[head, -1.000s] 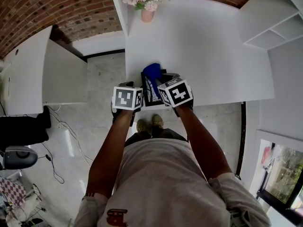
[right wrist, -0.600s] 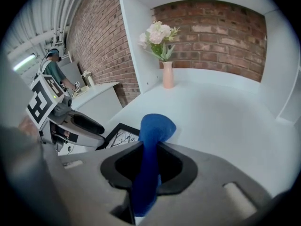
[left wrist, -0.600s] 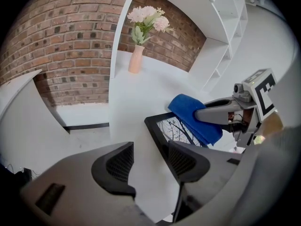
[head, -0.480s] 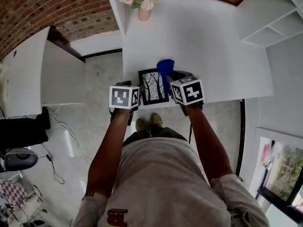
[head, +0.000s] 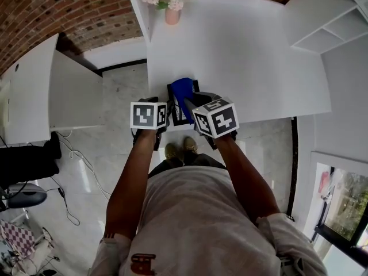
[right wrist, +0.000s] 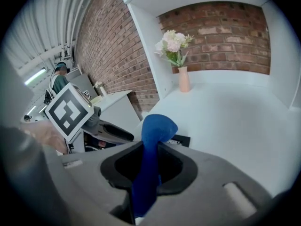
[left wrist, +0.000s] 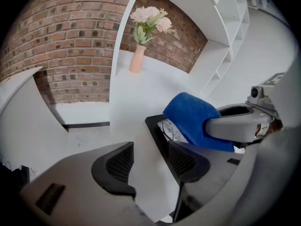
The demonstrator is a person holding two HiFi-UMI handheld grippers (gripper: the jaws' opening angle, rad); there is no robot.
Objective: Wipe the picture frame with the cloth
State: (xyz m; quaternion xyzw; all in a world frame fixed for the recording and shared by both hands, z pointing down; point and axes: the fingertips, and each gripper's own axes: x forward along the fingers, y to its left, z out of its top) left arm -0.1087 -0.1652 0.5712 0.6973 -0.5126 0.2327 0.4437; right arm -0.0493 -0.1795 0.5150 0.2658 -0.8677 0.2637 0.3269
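The black picture frame (head: 173, 117) lies flat near the front edge of the white table (head: 247, 56), with a tree print under its glass. My right gripper (head: 187, 100) is shut on the blue cloth (head: 183, 89), which covers most of the frame. In the right gripper view the cloth (right wrist: 155, 131) rises from between the jaws of my right gripper (right wrist: 148, 168), with a frame corner (right wrist: 181, 139) behind it. My left gripper (left wrist: 149, 161) is open at the frame's left border (left wrist: 157, 135); one pad rests at that edge, and bare table shows between the jaws. The cloth (left wrist: 197, 119) lies just beyond.
A pink vase of flowers (head: 171, 16) stands at the table's far left corner, against a brick wall. White shelving (head: 328, 33) sits at the right. The frame lies close to the table's front edge, with floor below. A white desk (head: 34, 91) stands to the left.
My right gripper has swept the cloth leftward, from the frame's right side back over its middle and left. The left gripper has stayed almost still at the frame's left edge.
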